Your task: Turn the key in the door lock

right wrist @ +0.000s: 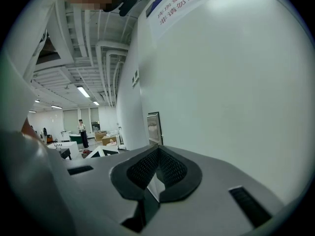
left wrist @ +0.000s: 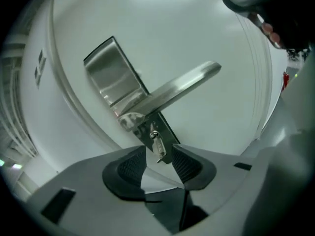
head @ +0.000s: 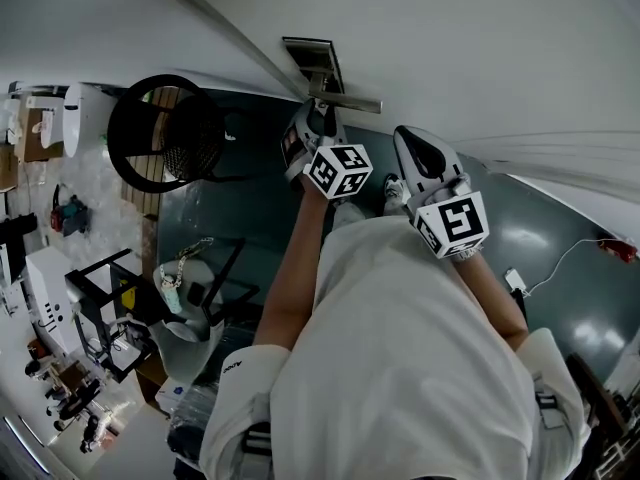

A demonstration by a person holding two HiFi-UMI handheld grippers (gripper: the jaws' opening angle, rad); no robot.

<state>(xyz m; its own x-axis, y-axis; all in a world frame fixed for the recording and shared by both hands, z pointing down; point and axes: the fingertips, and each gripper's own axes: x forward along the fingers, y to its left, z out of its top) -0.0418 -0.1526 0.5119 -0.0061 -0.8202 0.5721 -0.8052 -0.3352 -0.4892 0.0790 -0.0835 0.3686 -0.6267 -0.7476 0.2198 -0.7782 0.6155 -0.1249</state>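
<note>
Head view:
- Person stands at a white door, both arms raised toward it.
- Steel plate sits close to the door's edge, with the lever handle sticking out below it in this view.
- Left gripper is right at the handle. Its marker cube faces the camera.
- Right gripper is beside the left one and a little clear of the door. It touches nothing.
- Black chair stands on the dark floor, left of the arms.

Left gripper view:
- The plate runs at a slant across the door, near its edge.
- The handle slants up to the right.
- The lock is on the plate just under the handle's root, and the key sits in it with its head pointing out toward the camera.
- Left gripper: jaws stand a narrow way apart, one on either side of the key.
- A thin gap shows between the key and each of the pads, so there is no grip.

Right gripper view:
- Right gripper: jaws closed together, pads meeting, nothing between them.
- The door fills the right half. The plate shows edge-on beyond the jaws.
- A sign with red print is high on the door. I cannot read the print.
- A person stands far off in the open room at left.
</note>
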